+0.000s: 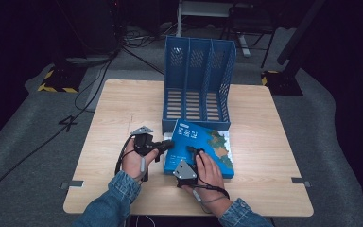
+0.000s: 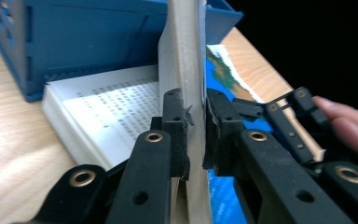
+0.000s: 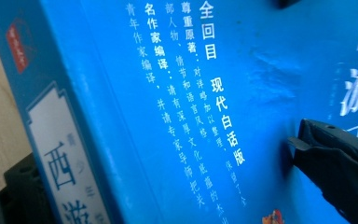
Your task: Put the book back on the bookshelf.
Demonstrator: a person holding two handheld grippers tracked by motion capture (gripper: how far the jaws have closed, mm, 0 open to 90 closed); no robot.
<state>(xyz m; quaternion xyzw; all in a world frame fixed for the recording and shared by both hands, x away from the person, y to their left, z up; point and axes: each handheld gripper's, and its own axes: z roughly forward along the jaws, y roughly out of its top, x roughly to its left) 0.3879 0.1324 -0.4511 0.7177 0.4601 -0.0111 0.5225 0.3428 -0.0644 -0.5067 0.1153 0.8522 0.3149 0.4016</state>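
Note:
A thick blue book [image 1: 212, 146] lies on the wooden table [image 1: 274, 142] just in front of a blue file rack [image 1: 198, 85]. My left gripper [image 1: 166, 144] is at the book's left edge. In the left gripper view it [image 2: 196, 100] is shut on a raised wad of cover and pages [image 2: 182, 56], with printed pages [image 2: 112, 102] lying open below. My right gripper [image 1: 191, 152] sits at the book's near side. Its jaws [image 3: 158, 158] straddle the book near the spine [image 3: 51, 140], and one fingertip [image 3: 307, 140] presses on the blue cover [image 3: 191, 70].
The file rack [image 2: 88, 37] has three open slots and stands upright at the table's far middle. Bare tabletop lies on both sides of the book. Cables run over the grey floor at the left. The other gripper [image 2: 284, 116] and a hand appear at the right of the left gripper view.

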